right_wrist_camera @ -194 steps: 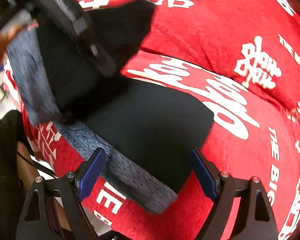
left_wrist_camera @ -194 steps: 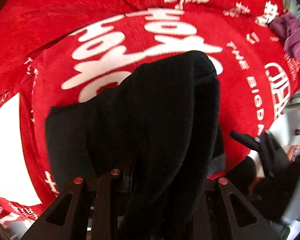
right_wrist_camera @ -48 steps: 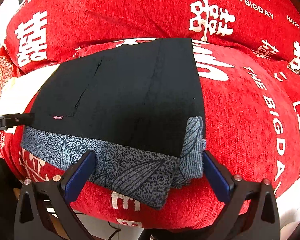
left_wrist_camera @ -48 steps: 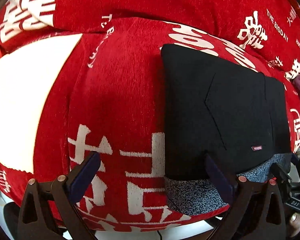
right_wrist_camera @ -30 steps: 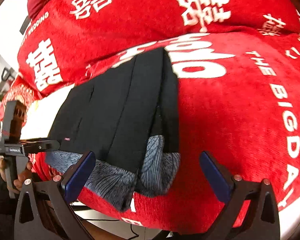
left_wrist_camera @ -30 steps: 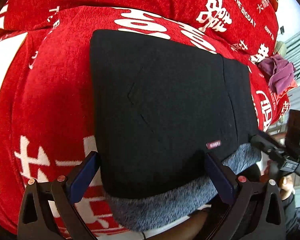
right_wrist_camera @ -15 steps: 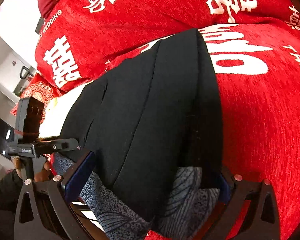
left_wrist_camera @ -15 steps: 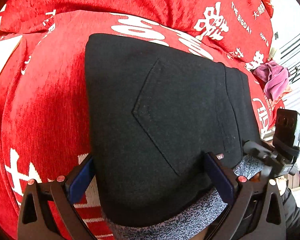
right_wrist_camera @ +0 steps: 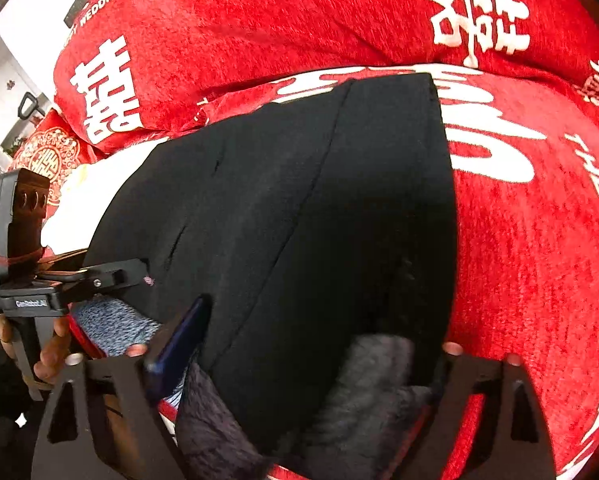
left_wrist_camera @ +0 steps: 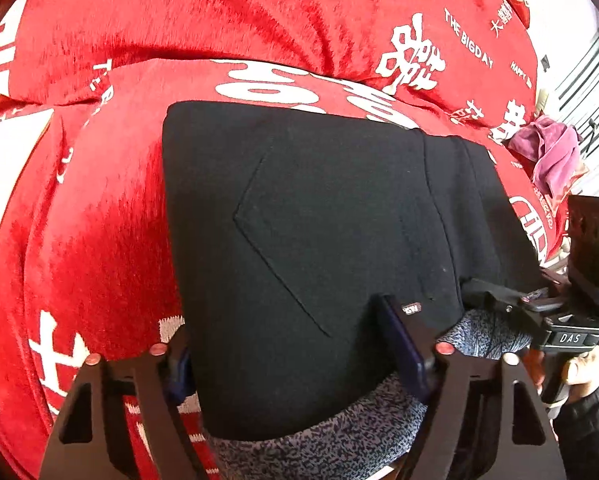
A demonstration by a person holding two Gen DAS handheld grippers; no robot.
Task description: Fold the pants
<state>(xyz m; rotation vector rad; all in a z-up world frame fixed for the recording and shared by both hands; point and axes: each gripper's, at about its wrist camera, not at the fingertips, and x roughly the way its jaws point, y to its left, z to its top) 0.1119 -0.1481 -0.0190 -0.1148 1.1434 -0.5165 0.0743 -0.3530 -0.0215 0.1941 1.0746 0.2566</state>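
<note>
Folded black pants (left_wrist_camera: 331, 240) lie flat on the red blanket (left_wrist_camera: 99, 240) with white lettering, grey patterned lining (left_wrist_camera: 339, 440) poking out at the near edge. Both grippers straddle that near edge. Left gripper (left_wrist_camera: 295, 344): jaws have just been closing, pants between them; the left pad is hidden behind the cloth, the right pad sits on top of the fabric, so real pinch contact can't be confirmed. Right gripper (right_wrist_camera: 319, 344): also just been closing around the pants' right end; its right pad is buried under fabric, and the lining there is blurred. Lower rims of both views are cut off by gripper frames. A purple cloth (left_wrist_camera: 547, 156) lies at the far right. No containers in view.
</note>
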